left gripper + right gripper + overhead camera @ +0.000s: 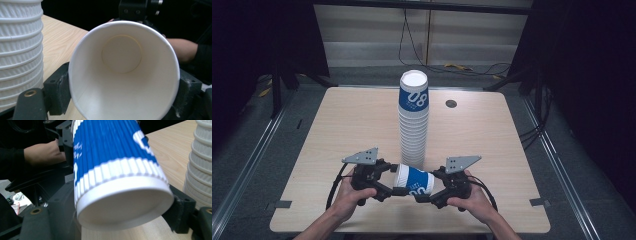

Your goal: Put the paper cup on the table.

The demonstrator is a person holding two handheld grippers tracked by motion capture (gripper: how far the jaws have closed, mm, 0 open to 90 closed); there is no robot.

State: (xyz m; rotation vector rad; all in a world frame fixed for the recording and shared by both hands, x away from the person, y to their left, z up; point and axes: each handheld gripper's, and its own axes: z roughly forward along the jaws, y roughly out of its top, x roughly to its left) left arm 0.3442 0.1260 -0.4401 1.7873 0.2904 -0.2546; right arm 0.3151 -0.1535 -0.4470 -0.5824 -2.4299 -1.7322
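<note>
Both grippers are meeting at a single blue-and-white paper cup point(413, 182), which is lying on its side just in front of the tall cup stack point(414, 120), the landmark for this report. Left gripper point(388, 180) is standing to the near left of the stack's base and is clamping the cup at its open rim: in the left gripper view the two black jaws are pressing against the rim on either side, and the white inside and round bottom of the cup point(123, 72) are facing the camera. Right gripper point(428, 194) is sitting to the near right of the stack's base, at the cup's closed bottom end. Its jaws are standing partly open on either side of the cup point(117, 177); whether the pads are still touching the ribbed wall cannot be told. The cup is being carried clear of the table point(337, 130), its rim pointing left and its base right. The stack point(200, 165) is standing upright just behind the cup, apart from it. A hand is gripping each tool from the near side of the stack.
</note>
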